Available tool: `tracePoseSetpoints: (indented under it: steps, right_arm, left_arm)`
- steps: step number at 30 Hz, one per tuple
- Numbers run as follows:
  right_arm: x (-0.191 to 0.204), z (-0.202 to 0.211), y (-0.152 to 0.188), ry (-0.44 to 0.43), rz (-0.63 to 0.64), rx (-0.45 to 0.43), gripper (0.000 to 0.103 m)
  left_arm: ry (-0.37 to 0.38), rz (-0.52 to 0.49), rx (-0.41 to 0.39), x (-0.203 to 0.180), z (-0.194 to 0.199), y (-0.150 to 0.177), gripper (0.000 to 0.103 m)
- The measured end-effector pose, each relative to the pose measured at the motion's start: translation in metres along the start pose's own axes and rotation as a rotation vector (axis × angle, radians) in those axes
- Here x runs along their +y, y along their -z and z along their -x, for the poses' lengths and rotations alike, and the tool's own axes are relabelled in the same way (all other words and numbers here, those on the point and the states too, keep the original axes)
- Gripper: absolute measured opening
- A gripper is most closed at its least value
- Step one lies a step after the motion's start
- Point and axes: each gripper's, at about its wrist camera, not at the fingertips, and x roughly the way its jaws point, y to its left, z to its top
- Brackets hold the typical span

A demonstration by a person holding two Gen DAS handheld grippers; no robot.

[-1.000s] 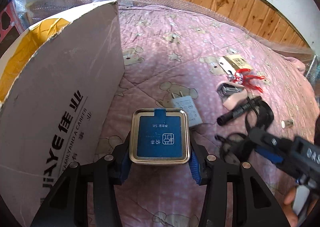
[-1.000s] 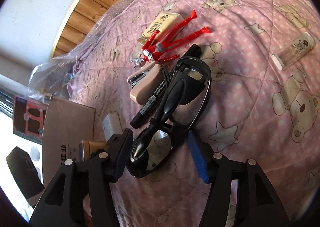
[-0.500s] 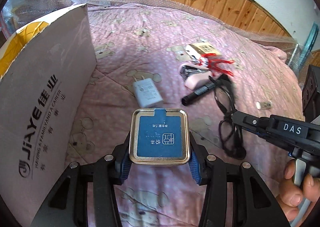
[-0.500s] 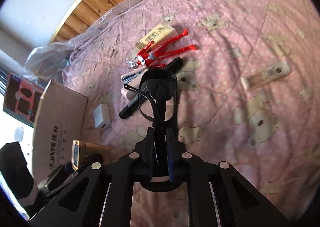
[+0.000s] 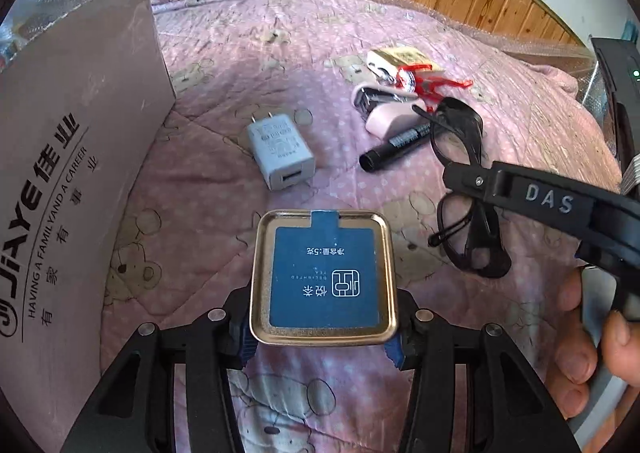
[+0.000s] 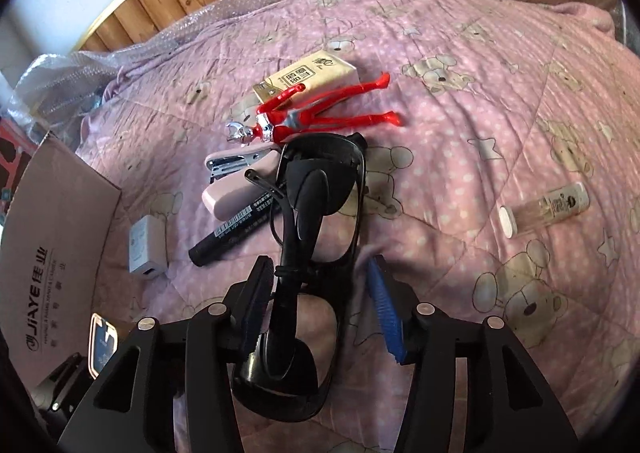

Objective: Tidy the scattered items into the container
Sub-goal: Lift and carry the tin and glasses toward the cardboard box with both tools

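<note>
On the pink bear-print quilt [image 6: 460, 157], we take the black marker [image 6: 236, 229] as our landmark. In our left gripper [image 5: 322, 327] we hold a small square tin [image 5: 324, 277] with a blue label, both jaws clamped against its sides, raised over the quilt on the near side of the marker. The cardboard box [image 5: 68, 189], the container printed with JIAYE, stands far to the left of the marker, its printed wall facing us. Between the box and the marker lies a white USB charger [image 5: 280, 151], prongs pointing away from us.

Our right gripper [image 6: 320, 309] has its jaws spread apart around a pair of black glasses [image 6: 316, 221]. The glasses sit between the 2 fingers; the left pad [image 6: 256, 305] is at the frame, and the blue right pad [image 6: 386, 317] stands clear of it. We cannot tell whether the glasses rest on the quilt or hang from the gripper. Their far lens overlaps the marker's far end.

Touching the marker on its far left side is a pink stapler [image 6: 236, 183]. Beyond that lies a red and silver action figure [image 6: 308, 117], its legs stretched to the right, partly over a yellow tissue pack [image 6: 308, 73]. Well to the right of the marker lies a clear bottle with a white cap [image 6: 544, 209], on its side.

In the left wrist view, a hand [image 5: 592, 337] grips the right tool's handle.
</note>
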Motion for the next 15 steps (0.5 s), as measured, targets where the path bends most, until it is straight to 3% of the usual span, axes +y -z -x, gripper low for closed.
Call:
tracePoseSetpoints:
  steps: [1, 3, 4, 5, 15]
  right_arm:
    - [-0.003, 0.002, 0.001, -0.016, -0.007, 0.006, 0.037]
    - [-0.01, 0.006, 0.003, -0.051, -0.039, 0.017, 0.033]
    - [-0.012, 0.01, 0.004, -0.067, -0.048, 0.01, 0.02]
    - [-0.013, 0.016, 0.006, -0.076, -0.05, 0.002, 0.015]
    - [-0.014, 0.042, 0.033, -0.111, -0.067, 0.039, 0.013]
  left_arm:
    - [0.004, 0.0, -0.004, 0.0, 0.0, 0.0, 0.05]
    - [0.019, -0.002, -0.008, 0.003, 0.0, 0.002, 0.05]
    - [0.029, 0.003, -0.008, 0.005, 0.0, 0.002, 0.05]
    - [0.04, 0.012, -0.008, 0.007, 0.0, 0.002, 0.05]
    - [0.068, 0.042, -0.025, 0.009, 0.021, 0.008, 0.05]
